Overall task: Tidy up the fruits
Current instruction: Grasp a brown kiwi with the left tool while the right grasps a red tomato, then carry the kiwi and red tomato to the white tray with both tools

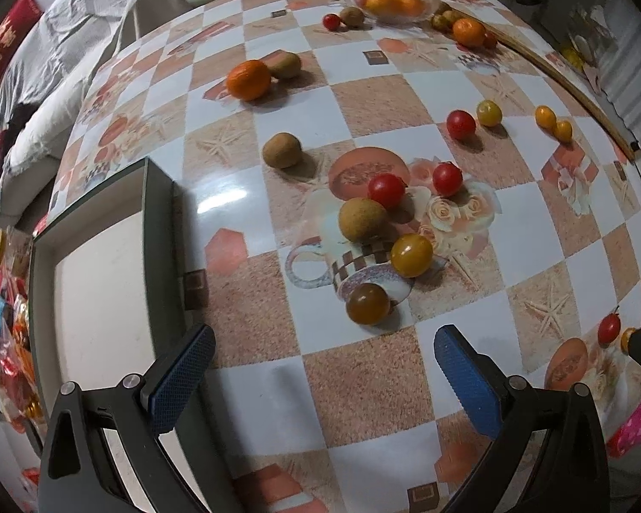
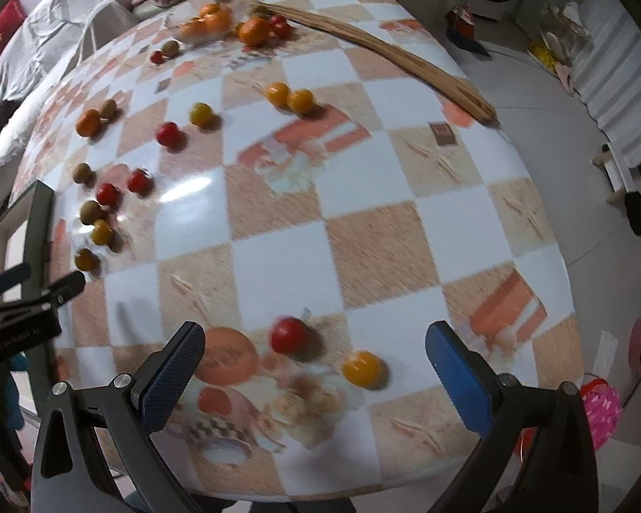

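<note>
Blue-padded, the left gripper (image 1: pixel 324 367) is spread wide and holds nothing, hovering just short of a brownish tomato (image 1: pixel 368 303) beside the dark tray (image 1: pixel 160 231). Equally spread and empty, the right gripper (image 2: pixel 316 367) frames a red tomato (image 2: pixel 289 334) and a yellow tomato (image 2: pixel 362 368) on the checkered table (image 2: pixel 363 235).

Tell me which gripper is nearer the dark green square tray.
Left. The left gripper hovers open right beside the dark green square tray, whose wall runs past its left finger. The right gripper is open farther off, over a red cherry tomato.
</note>
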### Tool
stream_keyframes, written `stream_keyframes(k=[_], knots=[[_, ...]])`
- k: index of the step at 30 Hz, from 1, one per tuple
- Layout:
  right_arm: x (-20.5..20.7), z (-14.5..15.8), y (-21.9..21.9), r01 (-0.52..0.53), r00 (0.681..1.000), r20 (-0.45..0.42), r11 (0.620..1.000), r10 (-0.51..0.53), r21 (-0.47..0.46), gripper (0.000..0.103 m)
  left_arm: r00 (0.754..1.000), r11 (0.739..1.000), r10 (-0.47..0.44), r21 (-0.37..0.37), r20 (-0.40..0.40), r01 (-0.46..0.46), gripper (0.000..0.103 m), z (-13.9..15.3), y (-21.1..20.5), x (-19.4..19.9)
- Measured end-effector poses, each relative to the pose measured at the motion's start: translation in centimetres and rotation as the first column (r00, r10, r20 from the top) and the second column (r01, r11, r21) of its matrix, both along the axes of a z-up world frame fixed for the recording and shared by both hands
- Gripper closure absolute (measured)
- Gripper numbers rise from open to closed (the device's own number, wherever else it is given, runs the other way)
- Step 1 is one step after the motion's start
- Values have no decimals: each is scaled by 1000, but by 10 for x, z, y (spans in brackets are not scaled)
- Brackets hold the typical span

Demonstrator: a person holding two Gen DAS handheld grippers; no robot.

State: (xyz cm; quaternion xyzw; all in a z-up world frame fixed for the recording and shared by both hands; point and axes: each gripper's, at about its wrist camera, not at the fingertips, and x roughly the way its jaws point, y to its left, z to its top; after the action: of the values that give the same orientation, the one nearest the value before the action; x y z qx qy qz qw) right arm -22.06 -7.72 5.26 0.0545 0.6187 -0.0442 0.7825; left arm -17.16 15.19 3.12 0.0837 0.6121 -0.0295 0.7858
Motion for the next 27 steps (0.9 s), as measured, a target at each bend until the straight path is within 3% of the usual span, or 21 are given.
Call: stream_keyframes(k=[6, 12, 14, 19, 21, 23, 24, 27], knots=[[-9, -11, -12, 28, 1000, -12, 1000, -28, 2, 0, 999, 999, -37, 12, 13, 37, 0, -8, -7, 4], [1, -18, 8, -18, 1000, 3, 1000, 18, 21, 5, 999, 999, -40, 5, 23, 40, 2, -13, -9, 10], [6, -22, 17, -49, 999, -1, 999, 49, 2, 17, 999, 999, -43, 0, 24, 43, 15, -14, -9, 11], [13, -32, 35, -125, 992, -24, 992, 124, -28, 33, 1000, 1000, -23, -17, 3, 24, 17, -20, -6, 17], [13, -36, 38, -142, 989, -35, 989, 141, -36, 40, 1000, 999, -26, -39, 2, 26, 28, -19, -6, 18], [12, -35, 41, -156, 987, -31, 986, 155, -49, 43, 1000, 999, -27, -45, -3, 27, 29, -19, -7, 19], [11, -35, 41, -160, 987, -29, 986, 158, -49, 45, 1000, 999, -26, -47, -3, 26, 34, -20, -7, 19], [9, -32, 44, -175, 984, -23, 983, 175, -46, 72, 1000, 994, -20, -106, -13, 18, 56, -18, -7, 17]])
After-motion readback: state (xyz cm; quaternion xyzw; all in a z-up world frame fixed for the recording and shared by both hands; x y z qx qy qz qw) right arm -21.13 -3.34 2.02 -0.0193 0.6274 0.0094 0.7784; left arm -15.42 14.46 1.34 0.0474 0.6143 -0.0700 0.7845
